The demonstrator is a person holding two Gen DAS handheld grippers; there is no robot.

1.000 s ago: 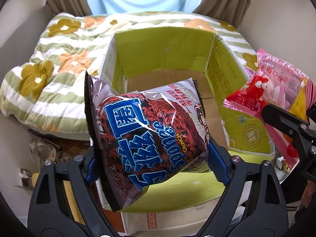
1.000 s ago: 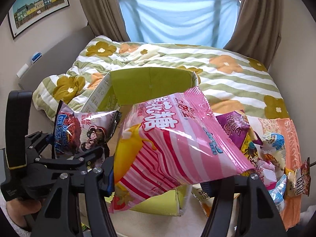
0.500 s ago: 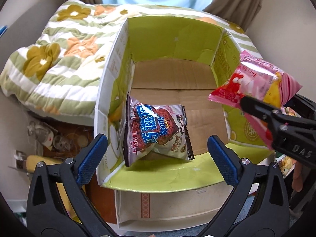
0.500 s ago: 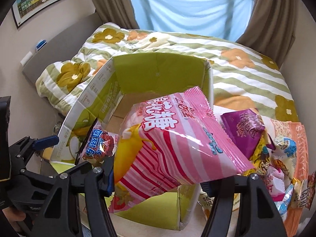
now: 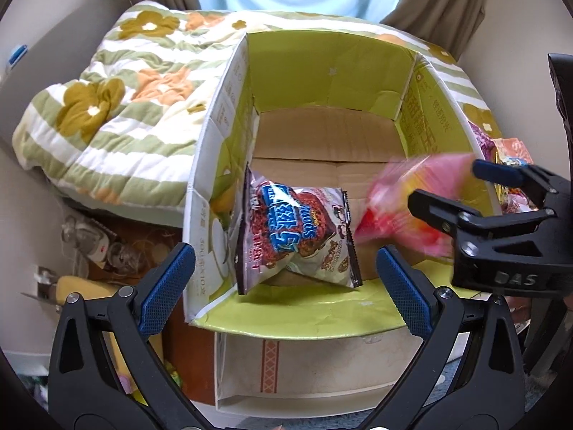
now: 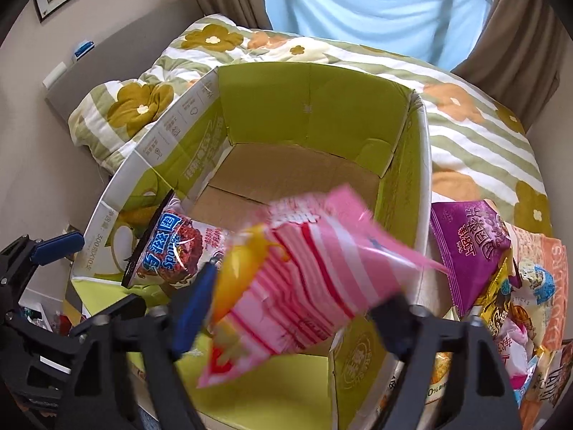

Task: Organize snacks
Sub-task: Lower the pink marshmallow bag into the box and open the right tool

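An open cardboard box [image 5: 322, 71] with green inner walls stands on the bed edge. A dark red and blue Sponge Crunch bag [image 5: 293, 229] leans on the box floor near its left front corner, also in the right wrist view [image 6: 179, 247]. My left gripper [image 5: 283, 254] hangs open above the box's front flap with nothing between its fingers. My right gripper [image 6: 301, 286] is over the box's right front corner [image 6: 358, 358], its jaws opening. The pink striped candy bag [image 6: 304, 268] is blurred and slipping down between them, free of the pads; it also shows from the left wrist [image 5: 394, 193].
Several snack bags are heaped on the bed right of the box, a purple bag [image 6: 469, 240] on top. A flowered quilt [image 5: 107, 107] covers the bed behind and left. Clutter [image 5: 89, 243] lies on the floor left of the box.
The left gripper let go of the Sponge Crunch bag, which dropped into the box. The right gripper sank toward the box, its jaws sprang apart and the pink bag began to fall.
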